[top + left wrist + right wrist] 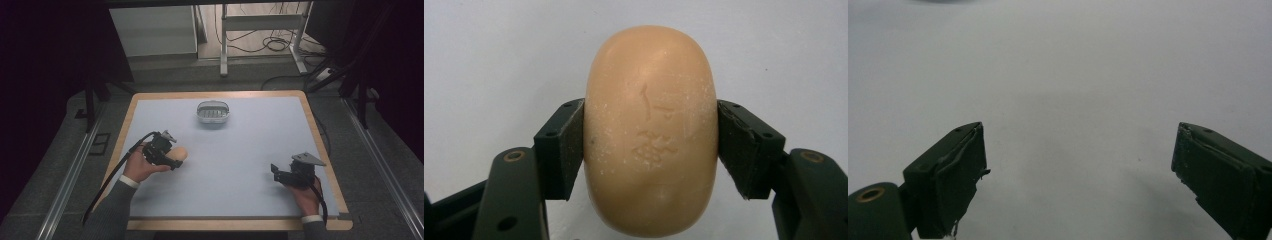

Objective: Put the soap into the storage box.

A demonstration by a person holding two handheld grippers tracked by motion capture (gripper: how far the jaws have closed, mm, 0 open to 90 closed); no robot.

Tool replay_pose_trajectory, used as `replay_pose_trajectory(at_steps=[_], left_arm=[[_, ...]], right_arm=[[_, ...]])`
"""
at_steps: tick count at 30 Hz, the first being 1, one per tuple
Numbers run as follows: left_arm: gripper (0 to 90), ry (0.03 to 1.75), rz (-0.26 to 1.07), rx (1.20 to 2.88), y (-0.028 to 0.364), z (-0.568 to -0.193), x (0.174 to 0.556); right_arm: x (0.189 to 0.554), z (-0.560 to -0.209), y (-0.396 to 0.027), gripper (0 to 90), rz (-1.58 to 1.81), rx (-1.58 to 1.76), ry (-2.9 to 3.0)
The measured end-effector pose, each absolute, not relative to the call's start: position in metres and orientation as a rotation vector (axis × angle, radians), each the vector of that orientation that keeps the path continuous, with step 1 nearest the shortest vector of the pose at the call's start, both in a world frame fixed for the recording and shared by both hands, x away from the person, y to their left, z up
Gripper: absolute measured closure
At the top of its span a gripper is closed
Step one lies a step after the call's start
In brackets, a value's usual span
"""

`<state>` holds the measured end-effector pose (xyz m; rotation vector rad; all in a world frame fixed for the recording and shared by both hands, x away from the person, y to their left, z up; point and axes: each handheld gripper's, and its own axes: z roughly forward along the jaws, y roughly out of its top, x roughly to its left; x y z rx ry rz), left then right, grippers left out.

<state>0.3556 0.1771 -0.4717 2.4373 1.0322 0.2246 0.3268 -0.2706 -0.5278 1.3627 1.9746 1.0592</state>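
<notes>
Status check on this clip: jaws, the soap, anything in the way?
Left gripper shut on soap bar. Right gripper open, empty. Soap dish far side of table, path clear.
</notes>
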Motion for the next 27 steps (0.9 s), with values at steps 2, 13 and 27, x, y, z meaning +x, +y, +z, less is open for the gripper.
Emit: replay_pose_trajectory(at_steps=[2, 13, 27], left_arm=[[32.9, 1.032, 0.225, 2.438, 0.177, -0.471, 0.357], [32.9, 1.032, 0.238, 2.436, 0.175, -0.466, 0.365], [32.9, 1.041, 0.24, 2.435, 0.173, -0.463, 0.376]], right_arm=[[0.327, -0.528, -0.271, 7.4, 1.06, 1.362, 1.974], [0.327, -0.528, -0.271, 7.4, 1.06, 1.364, 1.978], [0.327, -0.528, -0.271, 7.4, 1.061, 1.363, 1.978]])
